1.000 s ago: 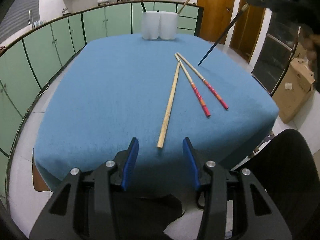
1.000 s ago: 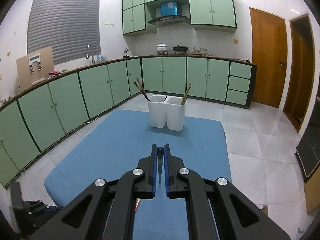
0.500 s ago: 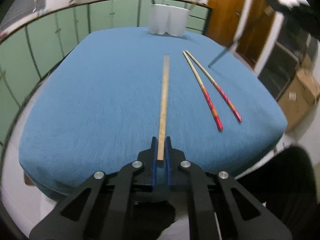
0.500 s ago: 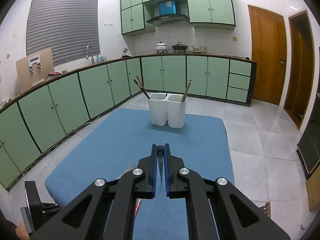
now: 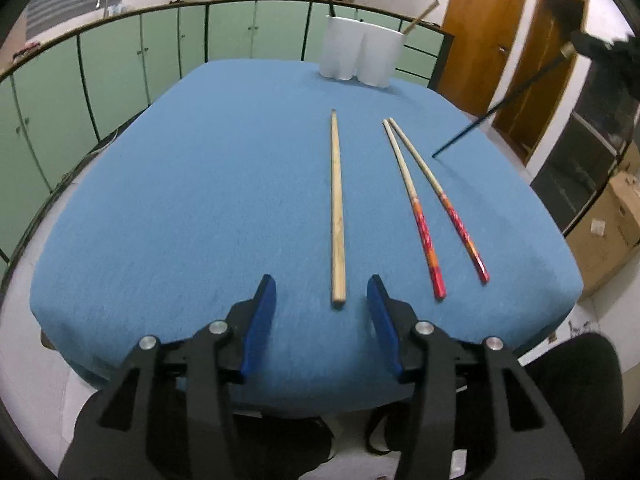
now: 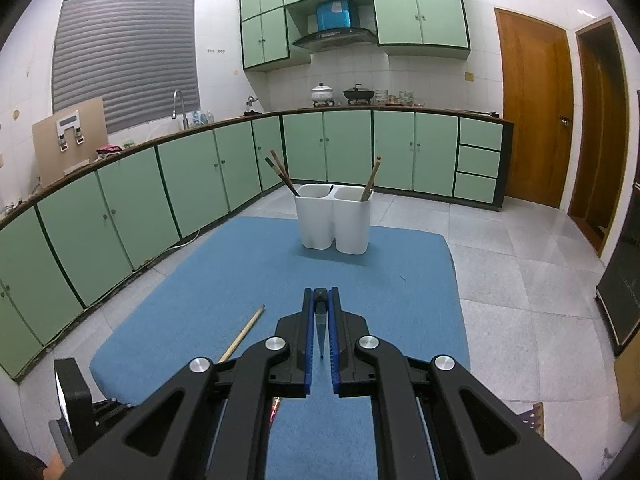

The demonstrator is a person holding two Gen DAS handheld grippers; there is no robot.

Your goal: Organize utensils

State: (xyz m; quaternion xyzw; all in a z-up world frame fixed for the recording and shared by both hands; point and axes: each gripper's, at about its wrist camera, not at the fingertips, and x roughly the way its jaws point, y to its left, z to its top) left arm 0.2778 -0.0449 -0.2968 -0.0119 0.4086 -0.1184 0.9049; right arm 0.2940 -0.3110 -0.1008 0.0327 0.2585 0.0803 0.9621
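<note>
On blue table (image 5: 168, 200), left tongs (image 5: 322, 294) just opened beside plain chopstick (image 5: 337, 208), right tongs (image 6: 321, 304) clamping dark chopstick (image 6: 320, 330)

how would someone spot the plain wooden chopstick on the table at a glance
On the blue table, three chopsticks lie nearer the front edge than the white holder. The plain wooden chopstick lies alone, left of the red-ended pair, its near end before the open left gripper. It is bare and pale all along.

Cloth (image 5: 180, 200) left half bare — chopsticks (image 5: 436, 208) right.

Cardboard box (image 5: 612, 228) beside wooden door (image 6: 534, 120)
</note>
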